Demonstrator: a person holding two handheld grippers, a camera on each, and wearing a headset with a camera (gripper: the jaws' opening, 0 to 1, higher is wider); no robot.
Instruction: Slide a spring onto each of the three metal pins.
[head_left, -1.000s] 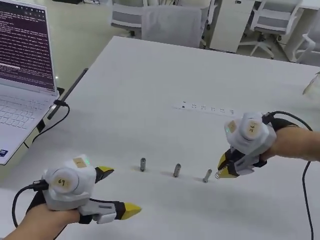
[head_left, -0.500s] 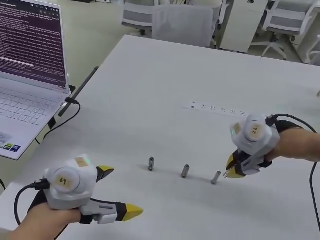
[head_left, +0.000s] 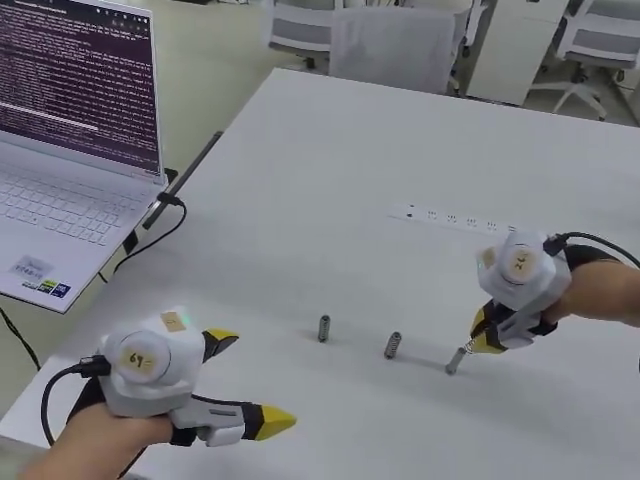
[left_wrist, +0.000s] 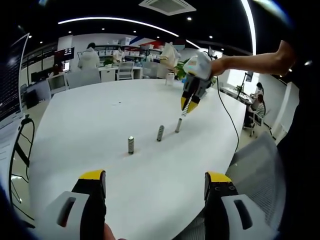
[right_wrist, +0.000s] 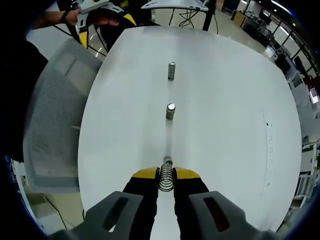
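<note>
- Right gripper (right_wrist: 166, 174) pinches a spring (right_wrist: 165, 179) just over the bare pin (head_left: 455, 360), aligned for threading.
- Left gripper (left_wrist: 155, 176), well apart from that pin, gapes empty.

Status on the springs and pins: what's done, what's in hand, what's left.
Done: the left pin and the middle pin both look ribbed, as if each already wears a spring.
In hand: the right gripper is shut on a spring, held just above the right pin, which looks bare.
Left: slide that spring down over the right pin and release it.
The left gripper is open and holds nothing.
</note>
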